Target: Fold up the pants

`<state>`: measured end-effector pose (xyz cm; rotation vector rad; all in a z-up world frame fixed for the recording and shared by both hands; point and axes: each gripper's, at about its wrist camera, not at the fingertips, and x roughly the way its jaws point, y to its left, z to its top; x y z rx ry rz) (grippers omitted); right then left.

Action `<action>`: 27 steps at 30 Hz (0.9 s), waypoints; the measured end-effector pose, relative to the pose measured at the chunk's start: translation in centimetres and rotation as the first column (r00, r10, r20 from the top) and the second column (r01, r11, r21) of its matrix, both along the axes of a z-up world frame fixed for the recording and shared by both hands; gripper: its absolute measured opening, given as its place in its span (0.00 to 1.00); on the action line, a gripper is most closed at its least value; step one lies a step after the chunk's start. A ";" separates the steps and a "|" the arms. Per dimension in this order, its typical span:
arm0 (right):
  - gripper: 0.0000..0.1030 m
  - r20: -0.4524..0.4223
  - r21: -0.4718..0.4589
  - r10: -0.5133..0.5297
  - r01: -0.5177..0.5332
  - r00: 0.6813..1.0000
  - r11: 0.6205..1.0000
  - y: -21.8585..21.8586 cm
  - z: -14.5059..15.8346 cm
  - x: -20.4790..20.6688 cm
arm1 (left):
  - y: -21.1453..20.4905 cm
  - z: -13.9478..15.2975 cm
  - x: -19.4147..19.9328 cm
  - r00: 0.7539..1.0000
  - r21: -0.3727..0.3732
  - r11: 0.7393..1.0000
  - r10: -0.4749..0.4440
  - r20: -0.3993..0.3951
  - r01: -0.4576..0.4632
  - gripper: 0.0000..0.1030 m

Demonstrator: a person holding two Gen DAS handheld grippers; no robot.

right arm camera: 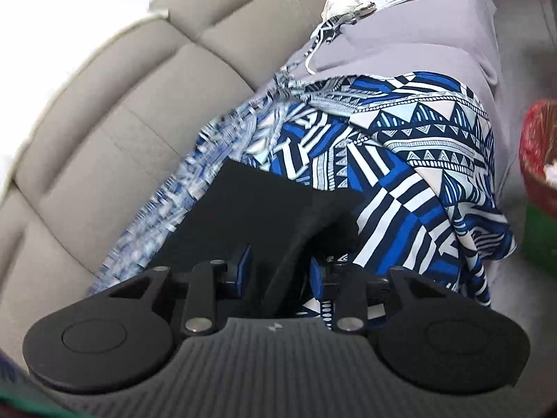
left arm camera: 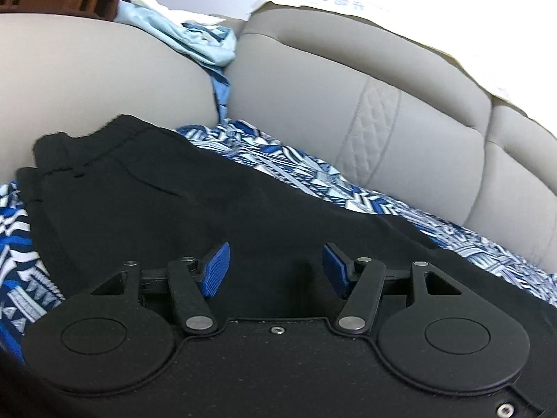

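Black pants [left arm camera: 181, 202] lie on a blue and white patterned cloth [left arm camera: 306, 167] over the sofa seat, waistband at the far left in the left wrist view. My left gripper [left arm camera: 275, 270] is open and hovers low over the middle of the pants, blue pads apart, holding nothing. In the right wrist view the leg end of the pants [right arm camera: 257, 209] lies on the patterned cloth [right arm camera: 417, 160]. My right gripper [right arm camera: 280, 273] is open, and a raised fold of black fabric passes between its blue pads.
The grey sofa backrest [left arm camera: 348, 80] rises behind the pants. A light blue garment [left arm camera: 195, 40] is wedged between cushions. A grey sheet [right arm camera: 400, 45] covers the far sofa end with small items on it. A red basket [right arm camera: 539, 153] stands at the right edge.
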<state>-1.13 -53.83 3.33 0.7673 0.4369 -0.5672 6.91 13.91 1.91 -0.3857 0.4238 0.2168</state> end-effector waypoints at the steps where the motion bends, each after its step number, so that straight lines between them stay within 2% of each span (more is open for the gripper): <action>1: 0.55 -0.013 -0.025 -0.005 0.004 1.000 1.000 0.2 0.0 0.4 | 0.1 -0.1 -0.1 1.000 0.001 1.000 0.004 -0.003 -0.004 0.56; 3: 0.58 -0.021 -0.055 -0.001 0.000 1.000 0.998 0.4 0.1 1.3 | 0.3 -0.1 -0.2 1.000 0.001 1.000 0.006 -0.002 -0.006 0.56; 5: 0.37 -0.036 -0.075 -0.009 0.006 0.999 0.997 0.6 0.2 2.1 | 0.5 0.0 -0.3 1.000 0.011 1.000 0.004 -0.002 -0.004 0.56; 6: 0.05 -0.056 -0.080 -0.018 0.014 0.998 0.997 0.7 0.4 2.6 | 0.6 0.0 -0.4 1.000 0.017 1.000 0.005 -0.002 -0.005 0.56; 8: 0.05 -0.071 -0.067 -0.013 0.008 0.997 0.998 1.1 0.7 3.3 | 0.8 0.2 -0.4 1.000 0.018 1.000 0.008 -0.003 -0.008 0.56; 10: 0.05 -0.095 -0.131 0.000 -0.013 0.995 0.991 2.6 2.0 4.6 | 1.3 0.4 -0.6 1.000 0.003 1.000 0.017 0.002 -0.017 0.55; 12: 0.05 -0.113 -0.217 0.061 -0.085 0.992 0.973 5.4 4.0 6.7 | 1.9 0.5 -0.8 0.999 -0.020 0.999 0.032 0.007 -0.031 0.55; 14: 0.05 -0.126 -0.302 0.182 -0.213 0.975 0.929 10.0 6.1 9.4 | 2.4 0.7 -1.0 0.998 -0.035 0.998 0.054 0.014 -0.053 0.55; 15: 0.05 -0.139 -0.347 0.268 -0.300 0.953 0.889 13.3 7.2 10.8 | 2.7 0.7 -1.1 0.998 -0.037 0.997 0.064 0.014 -0.064 0.55; 17: 0.05 -0.169 -0.403 0.434 -0.463 0.885 0.789 19.9 8.2 12.8 | 3.4 0.8 -1.4 0.996 -0.047 0.995 0.086 0.009 -0.086 0.55; 18: 0.05 -0.187 -0.418 0.525 -0.551 0.831 0.723 23.7 8.3 13.4 | 3.8 0.8 -1.6 0.996 -0.058 0.994 0.094 0.007 -0.093 0.55; 21: 0.05 -0.255 -0.400 0.752 -0.774 0.608 0.491 35.1 6.8 13.7 | 5.1 0.8 -1.9 0.994 -0.096 0.989 0.108 -0.009 -0.108 0.55; 22: 0.05 -0.282 -0.384 0.800 -0.826 0.530 0.412 38.5 5.8 13.4 | 5.4 0.8 -2.1 0.994 -0.104 0.988 0.109 -0.015 -0.110 0.55; 23: 0.05 -0.307 -0.379 0.827 -0.857 0.472 0.348 41.3 4.9 12.9 | 5.7 0.8 -2.2 0.994 -0.109 0.988 0.109 -0.018 -0.110 0.55; 25: 0.07 -0.366 -0.375 0.852 -0.897 0.374 0.233 45.8 2.9 11.7 | 6.2 0.8 -2.3 0.995 -0.112 0.988 0.101 -0.026 -0.104 0.55; 27: 0.08 -0.394 -0.365 0.862 -0.915 0.319 0.172 48.3 1.4 10.4 | 6.4 0.8 -2.5 0.996 -0.117 0.989 0.088 -0.026 -0.091 0.56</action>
